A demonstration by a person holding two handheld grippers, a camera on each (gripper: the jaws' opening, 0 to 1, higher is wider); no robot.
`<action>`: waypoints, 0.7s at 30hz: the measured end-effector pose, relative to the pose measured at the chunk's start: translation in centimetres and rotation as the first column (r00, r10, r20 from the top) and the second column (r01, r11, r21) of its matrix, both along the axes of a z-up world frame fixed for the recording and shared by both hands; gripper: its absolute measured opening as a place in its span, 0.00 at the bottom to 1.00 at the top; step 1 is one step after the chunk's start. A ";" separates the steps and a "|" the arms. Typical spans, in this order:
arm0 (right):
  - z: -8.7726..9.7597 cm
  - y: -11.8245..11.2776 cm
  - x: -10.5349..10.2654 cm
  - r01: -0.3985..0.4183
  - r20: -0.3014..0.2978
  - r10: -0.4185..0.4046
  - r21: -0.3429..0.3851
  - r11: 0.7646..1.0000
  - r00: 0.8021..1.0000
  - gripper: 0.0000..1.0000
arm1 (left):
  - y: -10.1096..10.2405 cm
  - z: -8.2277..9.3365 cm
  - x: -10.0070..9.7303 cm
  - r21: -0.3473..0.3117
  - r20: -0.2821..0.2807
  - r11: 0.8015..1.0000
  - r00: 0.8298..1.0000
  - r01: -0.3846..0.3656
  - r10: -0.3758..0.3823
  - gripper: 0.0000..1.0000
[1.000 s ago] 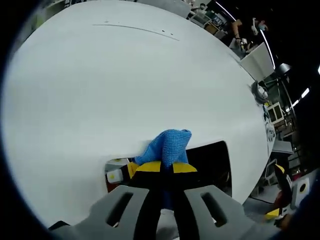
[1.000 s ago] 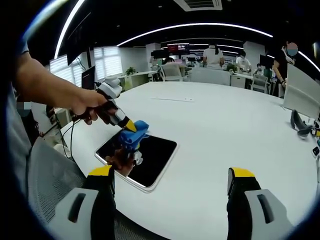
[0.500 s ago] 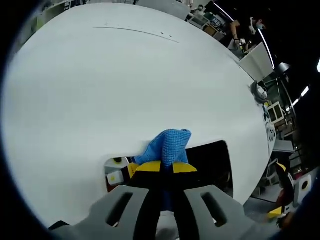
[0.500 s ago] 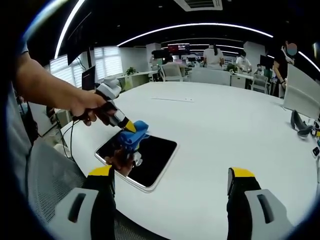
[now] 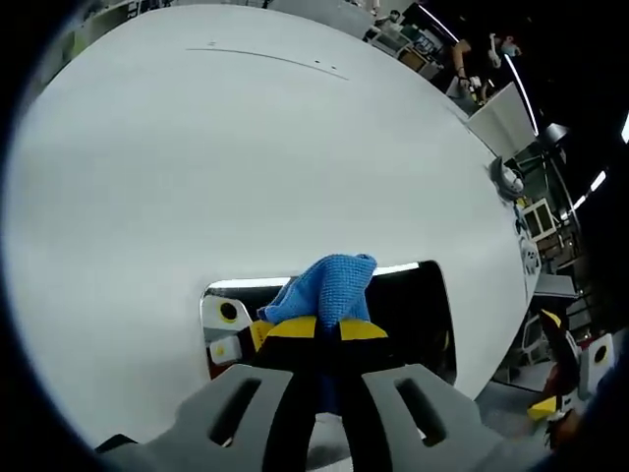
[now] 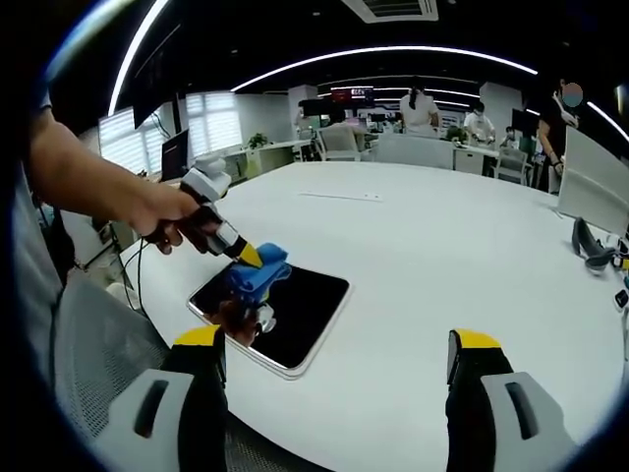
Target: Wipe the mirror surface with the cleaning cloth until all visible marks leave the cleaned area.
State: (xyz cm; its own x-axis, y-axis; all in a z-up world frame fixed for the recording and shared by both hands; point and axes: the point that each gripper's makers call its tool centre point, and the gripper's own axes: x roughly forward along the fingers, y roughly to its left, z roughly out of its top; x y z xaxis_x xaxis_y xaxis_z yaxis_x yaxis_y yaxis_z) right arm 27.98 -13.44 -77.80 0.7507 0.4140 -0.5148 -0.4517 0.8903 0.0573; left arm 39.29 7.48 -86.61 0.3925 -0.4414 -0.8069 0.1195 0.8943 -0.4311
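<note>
Left gripper view: the left gripper [image 5: 329, 329] has its yellow-tipped jaws clenched on the blue cleaning cloth [image 5: 326, 285], which rests on the mirror [image 5: 413, 310] at its edge toward the white table's [image 5: 246, 147] middle.

Right gripper view: the right gripper [image 6: 334, 359] has its jaws spread wide, grasping nothing, on the near side of the mirror [image 6: 295, 305]. A hand [image 6: 167, 218] holds the left gripper [image 6: 241, 251], pressing the cleaning cloth [image 6: 257, 273] onto the mirror's corner nearest that hand.
</note>
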 end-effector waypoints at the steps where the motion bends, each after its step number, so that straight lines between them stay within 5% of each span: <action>1: 0.0 0.0 0.0 -0.001 0.000 0.001 -0.001 1.000 1.000 0.92 | 0.0 0.0 -0.1 -0.001 0.001 1.000 1.000 0.000 0.000 0.02; 21: -0.2 0.1 -0.1 -0.007 -0.004 0.007 -0.007 1.000 1.000 0.92 | 0.1 0.1 -2.1 -0.013 0.008 1.000 1.000 0.008 -0.008 0.02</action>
